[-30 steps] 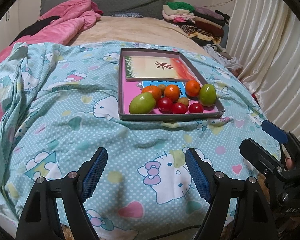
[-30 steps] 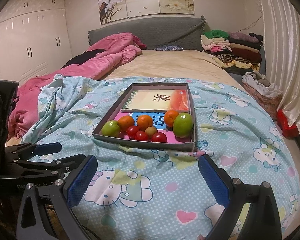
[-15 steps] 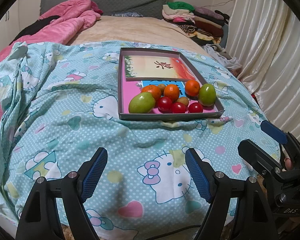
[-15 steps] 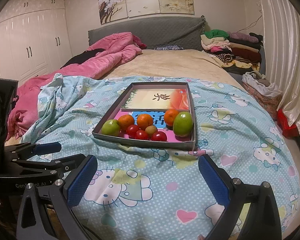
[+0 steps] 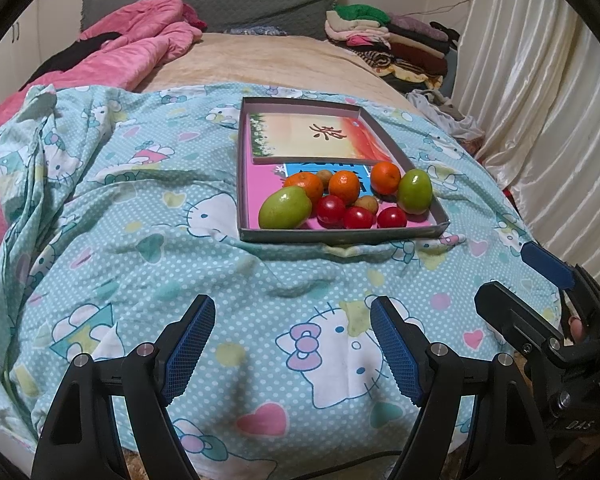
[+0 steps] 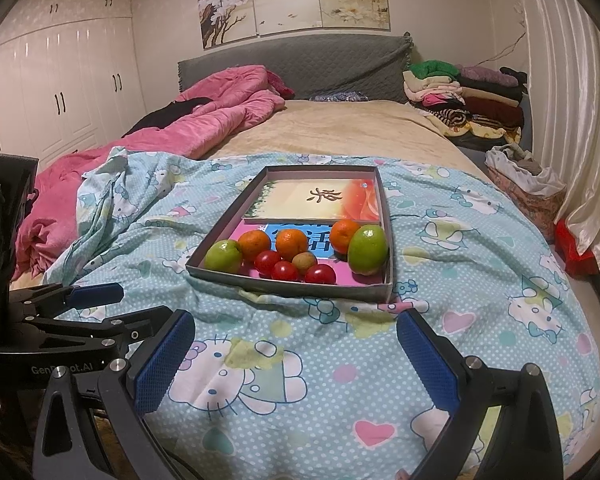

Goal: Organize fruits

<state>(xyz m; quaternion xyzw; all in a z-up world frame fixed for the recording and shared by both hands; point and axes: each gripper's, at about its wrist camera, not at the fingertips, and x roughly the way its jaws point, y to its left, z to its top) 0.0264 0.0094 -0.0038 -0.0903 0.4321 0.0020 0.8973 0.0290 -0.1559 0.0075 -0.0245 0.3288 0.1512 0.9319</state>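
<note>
Right wrist view: cartoon-print quilt (image 6: 340,360) on bedroom bed, both grippers' fingers (image 6: 162,368) wide.

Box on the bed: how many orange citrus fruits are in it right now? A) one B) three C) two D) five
B: three oranges sit in the gray box, behind three small red fruits and between two green ones; neither pair of tongs holds anything.
</note>
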